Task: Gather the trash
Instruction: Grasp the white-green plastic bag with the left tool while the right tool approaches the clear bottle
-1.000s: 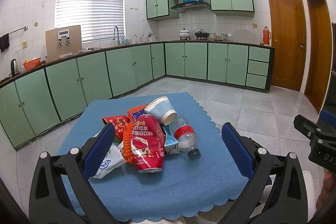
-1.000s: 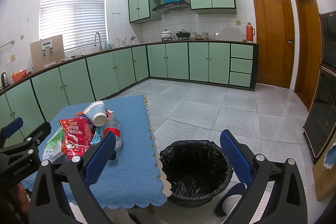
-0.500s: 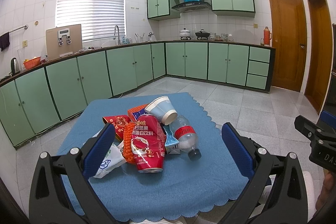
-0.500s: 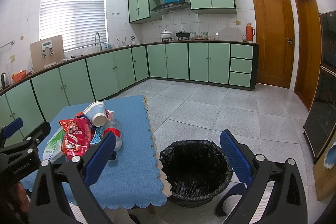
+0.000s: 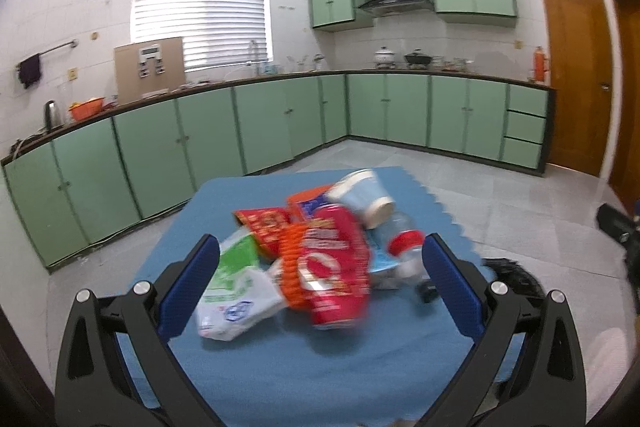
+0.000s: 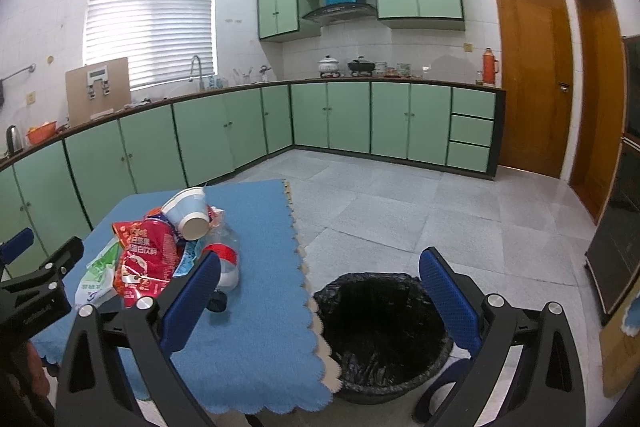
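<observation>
Trash pile (image 5: 320, 259) heaped centre-frame on blue tabletop (image 5: 360, 367), left gripper (image 5: 320, 283) jaws wide open, empty, apparently lined up to grab; right gripper (image 6: 320, 291) open, empty, over lined bin (image 6: 384, 335) lower-centre, presumably the drop point.

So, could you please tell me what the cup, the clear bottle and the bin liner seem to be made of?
Cup: probably matte paper, with a rolled rim.
Clear bottle: thin see-through plastic with a glossy red label.
Bin liner: thin black plastic film, crinkled and shiny.
</observation>
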`<state>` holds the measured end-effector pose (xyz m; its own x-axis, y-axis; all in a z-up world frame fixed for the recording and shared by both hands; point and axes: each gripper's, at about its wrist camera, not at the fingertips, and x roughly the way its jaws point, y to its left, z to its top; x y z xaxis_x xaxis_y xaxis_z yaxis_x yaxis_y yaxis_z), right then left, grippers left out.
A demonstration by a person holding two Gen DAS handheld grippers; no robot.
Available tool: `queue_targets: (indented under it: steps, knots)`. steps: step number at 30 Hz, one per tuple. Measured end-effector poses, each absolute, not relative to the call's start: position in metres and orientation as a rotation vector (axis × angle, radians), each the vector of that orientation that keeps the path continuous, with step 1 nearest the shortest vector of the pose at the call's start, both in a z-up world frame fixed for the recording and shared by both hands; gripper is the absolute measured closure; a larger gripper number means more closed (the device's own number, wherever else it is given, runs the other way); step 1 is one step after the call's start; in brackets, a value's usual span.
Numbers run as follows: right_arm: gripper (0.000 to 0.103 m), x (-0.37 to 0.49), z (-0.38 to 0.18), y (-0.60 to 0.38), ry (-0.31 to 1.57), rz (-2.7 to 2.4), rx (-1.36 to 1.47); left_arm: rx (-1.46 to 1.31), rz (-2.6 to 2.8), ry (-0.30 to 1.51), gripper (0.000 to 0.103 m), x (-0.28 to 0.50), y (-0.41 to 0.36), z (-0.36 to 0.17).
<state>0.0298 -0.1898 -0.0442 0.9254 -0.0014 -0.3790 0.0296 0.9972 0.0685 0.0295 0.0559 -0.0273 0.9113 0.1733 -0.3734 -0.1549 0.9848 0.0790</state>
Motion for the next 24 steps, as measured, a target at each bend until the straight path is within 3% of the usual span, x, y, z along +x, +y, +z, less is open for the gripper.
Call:
queue_targets:
  steps: [24]
  knots:
    - [0.006,0.123,-0.095,-0.105,0.49,0.173,0.032,-0.012,0.346,0.574,0.005,0.09,0.153,-0.134]
